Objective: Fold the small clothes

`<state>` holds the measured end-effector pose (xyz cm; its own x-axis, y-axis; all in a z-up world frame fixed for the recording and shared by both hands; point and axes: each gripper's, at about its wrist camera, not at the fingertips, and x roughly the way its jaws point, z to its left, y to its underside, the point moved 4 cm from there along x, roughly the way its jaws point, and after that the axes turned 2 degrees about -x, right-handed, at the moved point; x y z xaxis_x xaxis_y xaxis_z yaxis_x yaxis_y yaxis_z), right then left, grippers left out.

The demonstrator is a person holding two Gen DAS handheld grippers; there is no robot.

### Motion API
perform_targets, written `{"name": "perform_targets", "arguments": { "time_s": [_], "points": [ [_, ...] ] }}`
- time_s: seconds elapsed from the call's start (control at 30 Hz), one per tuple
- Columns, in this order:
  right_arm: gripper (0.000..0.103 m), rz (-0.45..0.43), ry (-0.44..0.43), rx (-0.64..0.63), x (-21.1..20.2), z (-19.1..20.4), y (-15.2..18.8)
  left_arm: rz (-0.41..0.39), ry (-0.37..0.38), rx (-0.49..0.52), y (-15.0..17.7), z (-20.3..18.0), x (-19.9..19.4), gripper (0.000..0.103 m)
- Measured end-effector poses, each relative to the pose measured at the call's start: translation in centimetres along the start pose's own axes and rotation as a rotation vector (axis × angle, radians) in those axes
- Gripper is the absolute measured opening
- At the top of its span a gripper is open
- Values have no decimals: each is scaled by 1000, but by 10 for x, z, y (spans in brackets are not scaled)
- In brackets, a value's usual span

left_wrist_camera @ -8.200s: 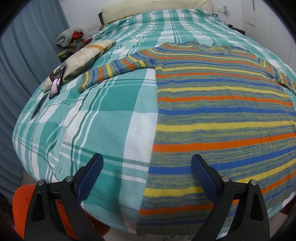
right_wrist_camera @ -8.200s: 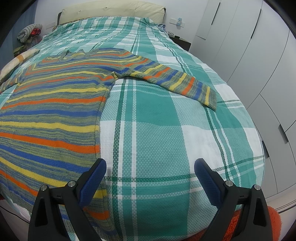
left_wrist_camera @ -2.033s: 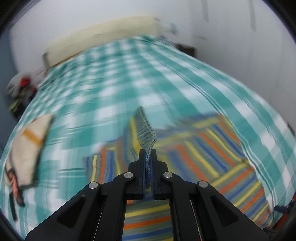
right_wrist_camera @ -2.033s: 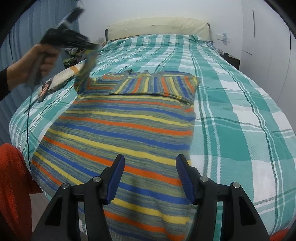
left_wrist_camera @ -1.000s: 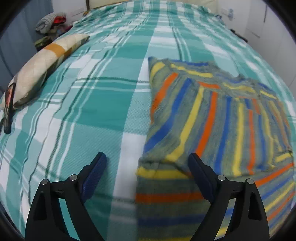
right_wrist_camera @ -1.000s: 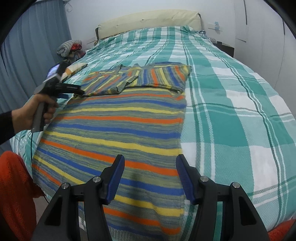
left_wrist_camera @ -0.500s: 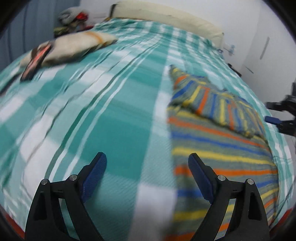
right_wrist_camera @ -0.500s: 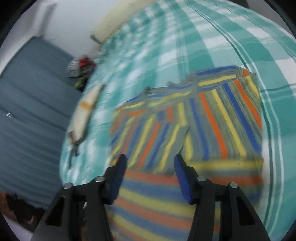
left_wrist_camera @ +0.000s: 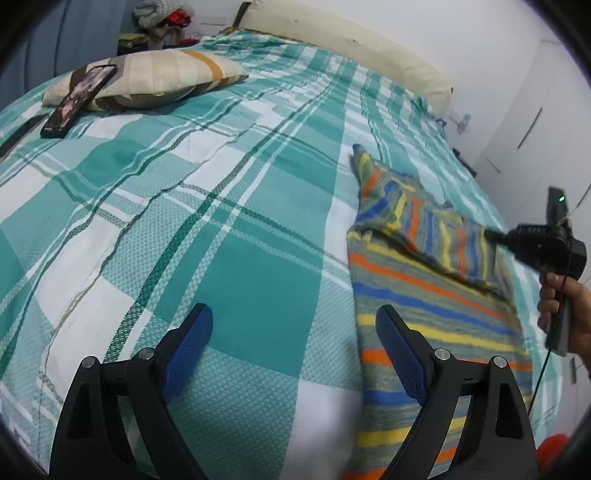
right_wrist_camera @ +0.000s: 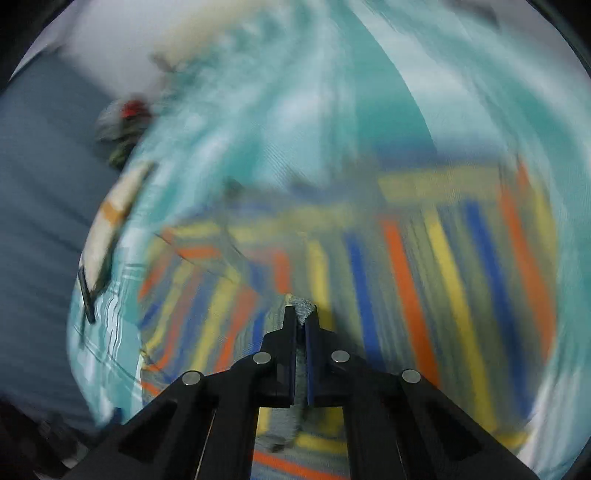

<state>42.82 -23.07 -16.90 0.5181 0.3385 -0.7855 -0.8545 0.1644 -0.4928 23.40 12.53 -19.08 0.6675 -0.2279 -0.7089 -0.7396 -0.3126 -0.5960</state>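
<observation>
A striped knit sweater (left_wrist_camera: 424, 295) in blue, orange, yellow and grey lies on the green plaid bed (left_wrist_camera: 240, 229), both sleeves folded in across its chest. My left gripper (left_wrist_camera: 293, 343) hovers open over the bedspread just left of the sweater's edge, with nothing between its fingers. The right wrist view is badly blurred. There my right gripper (right_wrist_camera: 301, 321) is shut on a small grey knit edge of the sweater (right_wrist_camera: 406, 258), near the folded sleeves. From the left wrist view the right gripper (left_wrist_camera: 493, 234) reaches in from the right, held by a hand (left_wrist_camera: 565, 310).
A cream pillow (left_wrist_camera: 147, 79) with a phone (left_wrist_camera: 79, 99) on it lies at the bed's far left. A padded headboard (left_wrist_camera: 351, 40), a clothes pile (left_wrist_camera: 159, 18) and white wardrobe doors (left_wrist_camera: 535, 122) stand behind. A blue curtain (right_wrist_camera: 44, 184) hangs on the left.
My right gripper has come forward to the folded sleeves and shut on a knit edge. My left gripper has drawn left off the sweater, staying open.
</observation>
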Motion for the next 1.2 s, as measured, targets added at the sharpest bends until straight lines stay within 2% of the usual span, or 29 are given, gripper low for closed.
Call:
{"name": "perform_targets", "arguments": {
  "time_s": [0.07, 0.1, 0.13, 0.17, 0.2, 0.23, 0.3, 0.4, 0.43, 0.53, 0.6, 0.67, 0.7, 0.77, 0.83, 0.93, 1.03, 1.1, 1.2],
  "points": [
    [4, -78, 28, -104, -11, 14, -12, 2, -1, 2, 1, 0, 2, 91],
    [4, -87, 47, -147, -9, 18, -16, 5, -10, 10, 1, -1, 4, 91],
    [4, -46, 62, -166, 3, 16, -15, 8, -21, 22, 3, -3, 6, 91],
    [9, -16, 70, -160, 11, 12, -14, 8, -29, 35, 4, -5, 6, 91],
    [21, 26, 101, -141, 22, 3, -11, 7, -32, 48, 4, -7, 6, 91],
    [27, 36, 124, -125, 25, -5, -8, 7, -31, 56, 5, -9, 5, 91],
    [30, 5, 120, -86, 14, -17, -4, 3, -24, 63, 6, -11, 3, 91],
    [30, -35, 41, -15, -11, -22, 2, 4, -17, 76, 6, -15, 4, 91],
    [30, -33, -13, -23, -17, -15, 6, 6, -17, 81, 7, -16, 6, 91],
    [30, 42, -186, -115, -16, 20, 20, 13, -30, 111, 10, -23, 11, 91],
    [27, 127, -203, -146, -1, 28, 31, 14, -42, 139, 13, -27, 11, 91],
    [23, 252, -89, -193, 22, 23, 47, 15, -52, 164, 16, -29, 10, 91],
    [16, 300, -32, -213, 28, 17, 55, 17, -56, 175, 17, -29, 8, 91],
    [9, 304, 0, -253, 23, 14, 64, 19, -55, 183, 19, -29, 7, 91],
    [9, 297, 47, -291, 18, 11, 69, 24, -61, 192, 20, -29, 9, 92],
    [10, 280, 62, -290, 16, 9, 69, 27, -80, 208, 22, -31, 10, 92],
    [21, 215, 89, -315, -1, 14, 71, 28, -57, 200, 24, -35, -2, 92],
    [45, 159, 109, -326, -24, 16, 80, 19, -51, 217, 26, -40, -11, 92],
    [59, 102, 138, -349, -55, 18, 103, 25, -47, 279, 34, -57, -21, 92]
  ]
}}
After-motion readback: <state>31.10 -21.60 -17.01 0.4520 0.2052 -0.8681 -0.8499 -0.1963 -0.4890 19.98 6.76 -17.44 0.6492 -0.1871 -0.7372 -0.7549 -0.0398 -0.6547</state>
